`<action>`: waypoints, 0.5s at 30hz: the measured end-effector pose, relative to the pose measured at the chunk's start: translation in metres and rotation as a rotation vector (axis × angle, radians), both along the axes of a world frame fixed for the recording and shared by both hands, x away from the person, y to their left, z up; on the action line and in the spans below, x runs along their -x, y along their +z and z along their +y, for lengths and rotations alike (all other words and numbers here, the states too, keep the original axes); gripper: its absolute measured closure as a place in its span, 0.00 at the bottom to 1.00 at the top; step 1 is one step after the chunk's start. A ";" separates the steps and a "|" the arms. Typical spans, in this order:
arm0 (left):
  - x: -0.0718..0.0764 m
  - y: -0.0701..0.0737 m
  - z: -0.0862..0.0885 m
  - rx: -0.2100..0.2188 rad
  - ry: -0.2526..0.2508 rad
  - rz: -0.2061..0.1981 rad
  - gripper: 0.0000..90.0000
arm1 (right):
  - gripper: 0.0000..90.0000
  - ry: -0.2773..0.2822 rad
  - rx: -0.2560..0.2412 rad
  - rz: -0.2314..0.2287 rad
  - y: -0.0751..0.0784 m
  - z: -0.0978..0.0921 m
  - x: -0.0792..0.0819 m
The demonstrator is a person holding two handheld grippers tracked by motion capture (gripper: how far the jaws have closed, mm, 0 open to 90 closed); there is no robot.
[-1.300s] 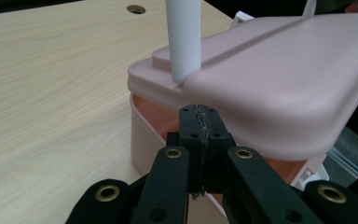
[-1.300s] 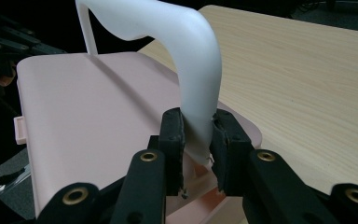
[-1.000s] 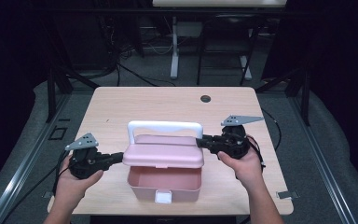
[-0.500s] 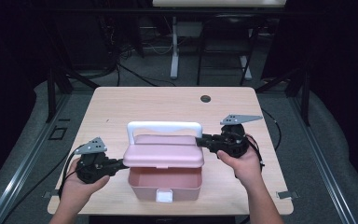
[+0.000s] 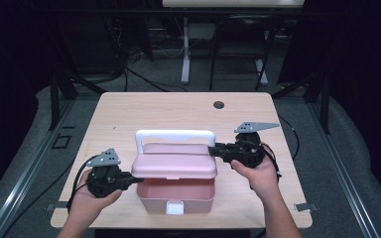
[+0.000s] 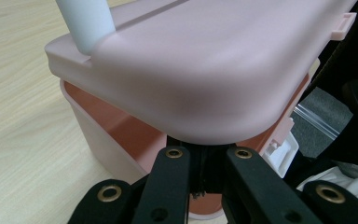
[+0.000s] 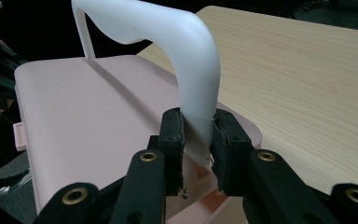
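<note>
- The pale pink plastic lunch box [image 5: 176, 191] stands near the front edge of my light wooden worktop [image 5: 178, 111], its long axis running left to right between my two hands.
- My right hand-held gripper [image 7: 196, 140] pinches the right leg of the white arched plastic handle [image 7: 186, 70].
- My left hand-held gripper [image 5: 135, 180] reaches in under the left end of the raised pink lid [image 6: 205, 65]; its jaws stand close together, though I cannot tell whether they grip anything.
</note>
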State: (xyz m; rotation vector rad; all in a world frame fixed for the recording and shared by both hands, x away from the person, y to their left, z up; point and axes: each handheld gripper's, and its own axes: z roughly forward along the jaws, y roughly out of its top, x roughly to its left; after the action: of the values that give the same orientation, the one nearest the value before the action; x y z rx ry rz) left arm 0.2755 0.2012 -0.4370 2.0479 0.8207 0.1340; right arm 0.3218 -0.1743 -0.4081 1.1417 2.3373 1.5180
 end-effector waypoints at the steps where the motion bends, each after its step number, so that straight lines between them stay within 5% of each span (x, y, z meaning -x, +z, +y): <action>1: 0.001 0.000 -0.001 0.001 -0.002 -0.006 1.00 | 0.83 0.000 -0.002 0.002 0.000 0.000 0.000; 15: 0.002 0.002 -0.001 -0.001 -0.004 -0.007 1.00 | 0.79 -0.019 0.012 -0.011 -0.001 0.001 0.001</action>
State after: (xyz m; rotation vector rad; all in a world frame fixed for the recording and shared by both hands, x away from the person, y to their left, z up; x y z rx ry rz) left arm 0.2735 0.1999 -0.4345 2.0491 0.8124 0.1393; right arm 0.3211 -0.1734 -0.4090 1.1459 2.3188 1.4986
